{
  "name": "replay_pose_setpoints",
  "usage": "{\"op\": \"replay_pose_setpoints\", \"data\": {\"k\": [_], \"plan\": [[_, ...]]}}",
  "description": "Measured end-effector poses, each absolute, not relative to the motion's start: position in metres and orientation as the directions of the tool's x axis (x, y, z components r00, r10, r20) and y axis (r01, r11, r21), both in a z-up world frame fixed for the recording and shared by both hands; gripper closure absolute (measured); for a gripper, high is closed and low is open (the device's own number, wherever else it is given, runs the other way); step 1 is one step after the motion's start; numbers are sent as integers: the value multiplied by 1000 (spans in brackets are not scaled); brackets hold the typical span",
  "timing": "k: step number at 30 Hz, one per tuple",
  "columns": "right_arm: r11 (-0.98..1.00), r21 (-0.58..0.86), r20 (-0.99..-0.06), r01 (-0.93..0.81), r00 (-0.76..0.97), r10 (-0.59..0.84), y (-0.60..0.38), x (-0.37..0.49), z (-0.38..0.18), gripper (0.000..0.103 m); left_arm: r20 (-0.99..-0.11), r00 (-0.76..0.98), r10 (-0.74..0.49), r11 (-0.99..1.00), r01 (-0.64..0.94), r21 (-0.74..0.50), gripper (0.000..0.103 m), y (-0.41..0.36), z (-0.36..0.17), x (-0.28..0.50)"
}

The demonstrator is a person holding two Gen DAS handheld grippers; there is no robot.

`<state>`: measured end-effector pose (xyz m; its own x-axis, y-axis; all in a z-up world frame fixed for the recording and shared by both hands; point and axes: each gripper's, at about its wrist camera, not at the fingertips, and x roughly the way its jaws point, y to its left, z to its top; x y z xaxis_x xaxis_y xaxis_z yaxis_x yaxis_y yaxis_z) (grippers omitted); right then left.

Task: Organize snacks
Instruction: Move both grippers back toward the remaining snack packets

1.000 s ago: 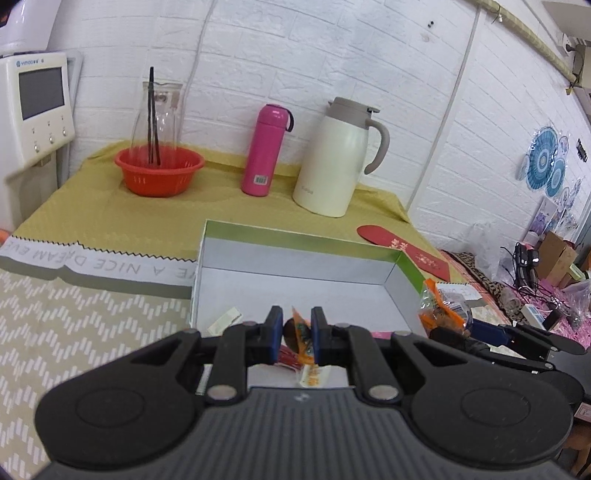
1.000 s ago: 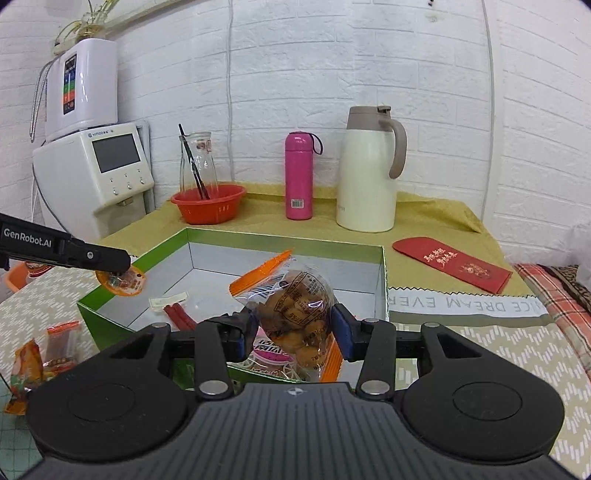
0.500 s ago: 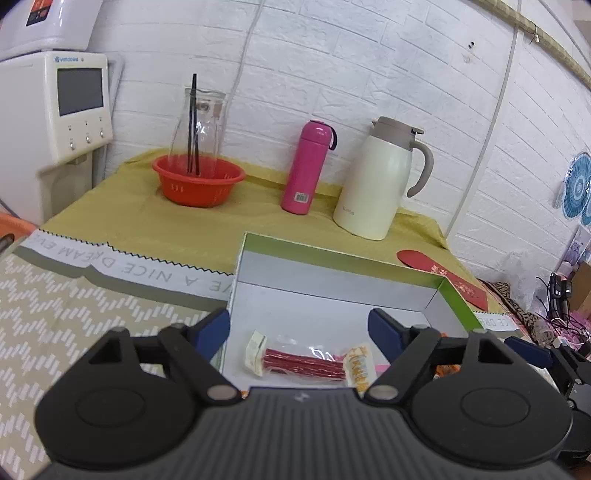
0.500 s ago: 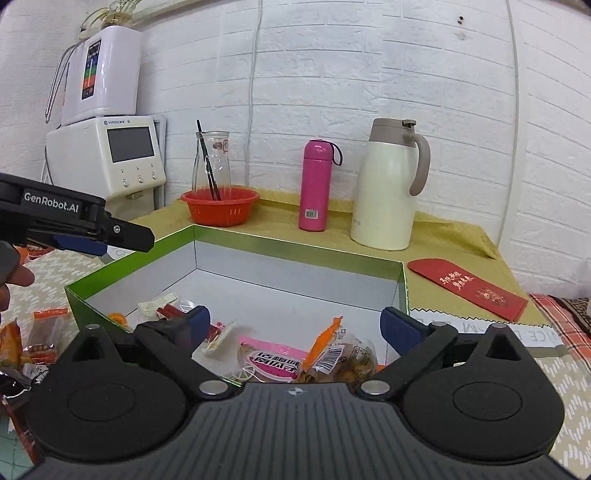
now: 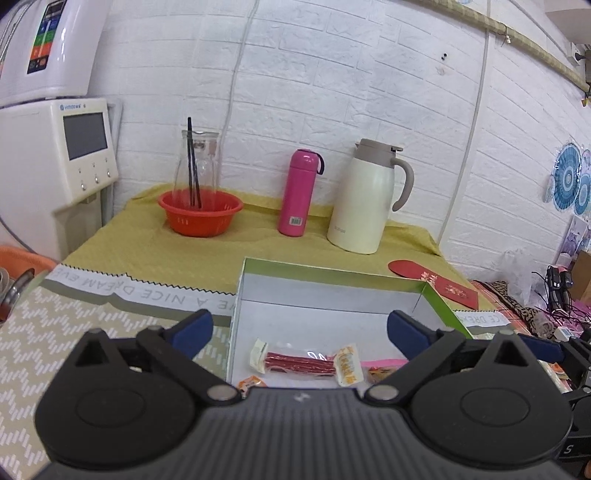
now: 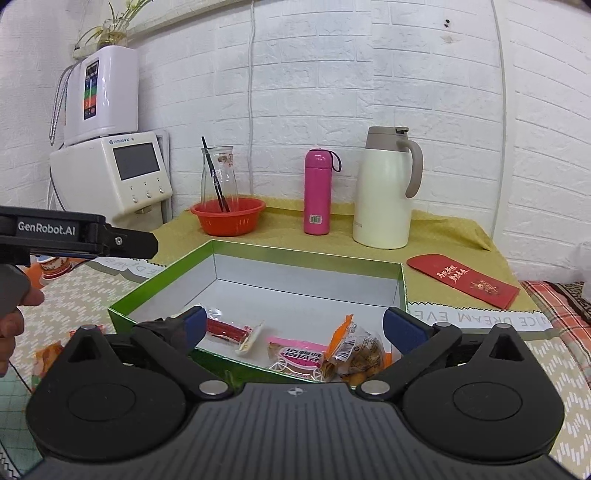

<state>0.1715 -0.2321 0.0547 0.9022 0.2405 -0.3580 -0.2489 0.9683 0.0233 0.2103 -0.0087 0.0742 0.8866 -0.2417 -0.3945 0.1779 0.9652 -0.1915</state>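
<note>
Both tongs empty: left gripper [image 5: 297, 328] jaws opening, right gripper [image 6: 291, 325] spread wide. Snack packets [image 6: 295, 356] lie in green box [image 6: 310, 258], lower centre. More packets [image 6: 46, 356] remain outside, lower left; partly done.

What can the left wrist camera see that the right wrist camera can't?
Only the left wrist view shows blue paper fans on the right-hand wall. Only the right wrist view shows the clear bag of brown snacks, the plant on the white machine, and the left gripper from the side. Both show the green box, red stick packet, pink bottle, white jug and orange bowl.
</note>
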Motion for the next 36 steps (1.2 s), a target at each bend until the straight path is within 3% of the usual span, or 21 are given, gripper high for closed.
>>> {"op": "replay_pose_setpoints", "data": {"k": [8,15,20,25,33,36], "plan": [[963,4,-330,-270,908,256,-224,123,62,0,-395,893,-216,974,169,-150,3,-12,85,168],[961,57,-376,-269,886,270,-225,82,41,0,-394,886,-244,965,180,-192,3,5,68,122],[966,115,-454,-232,853,258,-221,65,11,0,-475,852,-221,966,125,-227,3,19,30,98],[936,169,-468,-308,811,351,-208,60,1,0,-553,793,-254,946,86,-311,3,40,-3,84],[925,2,-458,-379,823,338,-164,65,2,0,-545,811,-212,940,18,-340,3,79,-9,66],[920,-94,-455,-380,839,300,-148,72,0,11,-543,811,-218,936,16,-352,3,83,-9,66]]}}
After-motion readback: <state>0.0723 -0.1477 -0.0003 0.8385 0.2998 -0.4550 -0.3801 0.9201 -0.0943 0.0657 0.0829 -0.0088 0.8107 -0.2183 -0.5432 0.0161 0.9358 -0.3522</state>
